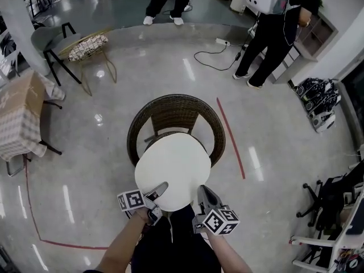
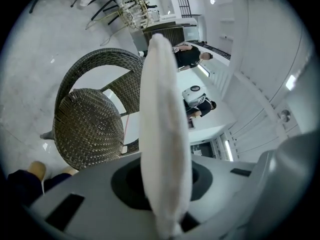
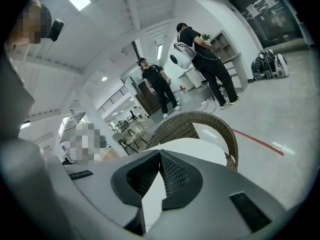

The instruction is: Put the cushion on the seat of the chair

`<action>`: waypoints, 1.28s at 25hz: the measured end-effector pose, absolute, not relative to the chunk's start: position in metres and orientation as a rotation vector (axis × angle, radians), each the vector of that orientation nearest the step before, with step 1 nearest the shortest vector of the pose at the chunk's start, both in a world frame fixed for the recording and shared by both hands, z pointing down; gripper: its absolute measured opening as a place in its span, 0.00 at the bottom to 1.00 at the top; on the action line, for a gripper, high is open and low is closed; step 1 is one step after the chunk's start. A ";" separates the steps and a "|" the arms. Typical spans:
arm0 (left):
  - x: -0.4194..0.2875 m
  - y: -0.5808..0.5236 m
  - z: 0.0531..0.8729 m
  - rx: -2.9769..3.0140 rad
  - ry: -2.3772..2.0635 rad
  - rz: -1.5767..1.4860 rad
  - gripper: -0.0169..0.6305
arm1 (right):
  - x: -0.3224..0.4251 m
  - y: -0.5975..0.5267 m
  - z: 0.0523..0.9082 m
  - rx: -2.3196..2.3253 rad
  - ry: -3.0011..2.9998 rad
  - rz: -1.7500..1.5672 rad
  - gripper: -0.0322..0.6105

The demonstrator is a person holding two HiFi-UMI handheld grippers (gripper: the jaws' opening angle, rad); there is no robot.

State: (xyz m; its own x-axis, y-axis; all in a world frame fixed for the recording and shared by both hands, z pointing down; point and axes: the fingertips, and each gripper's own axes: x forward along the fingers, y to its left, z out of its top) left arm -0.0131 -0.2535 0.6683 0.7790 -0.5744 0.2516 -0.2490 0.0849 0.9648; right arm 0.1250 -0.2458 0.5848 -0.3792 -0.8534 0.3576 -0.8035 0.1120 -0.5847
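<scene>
Head view: the round white cushion hangs at frame centre over the front of the dark wicker chair, not yet laid on its seat. The left gripper and right gripper pinch its near rim.

Left gripper view: the jaws clamp the soft, padded edge, and the woven seat sits bare at left.

Right gripper view: the textured jaws nip the smooth rim.

Grey left gripper and right gripper, black-and-white marker cubes, dark trousers

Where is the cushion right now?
Centre of the head view: the cushion is held over the wicker chair, its near edge pinched by the left gripper and right gripper, not yet on the seat.
</scene>
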 end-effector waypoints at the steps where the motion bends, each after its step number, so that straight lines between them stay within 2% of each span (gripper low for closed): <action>1: -0.011 -0.258 0.673 1.500 -0.697 -0.277 0.15 | 0.125 -0.249 0.587 -1.707 2.294 -1.129 0.09; 32: 0.044 -0.336 0.792 1.404 -0.772 -0.089 0.15 | 0.169 -0.288 0.648 -1.668 2.273 -1.339 0.09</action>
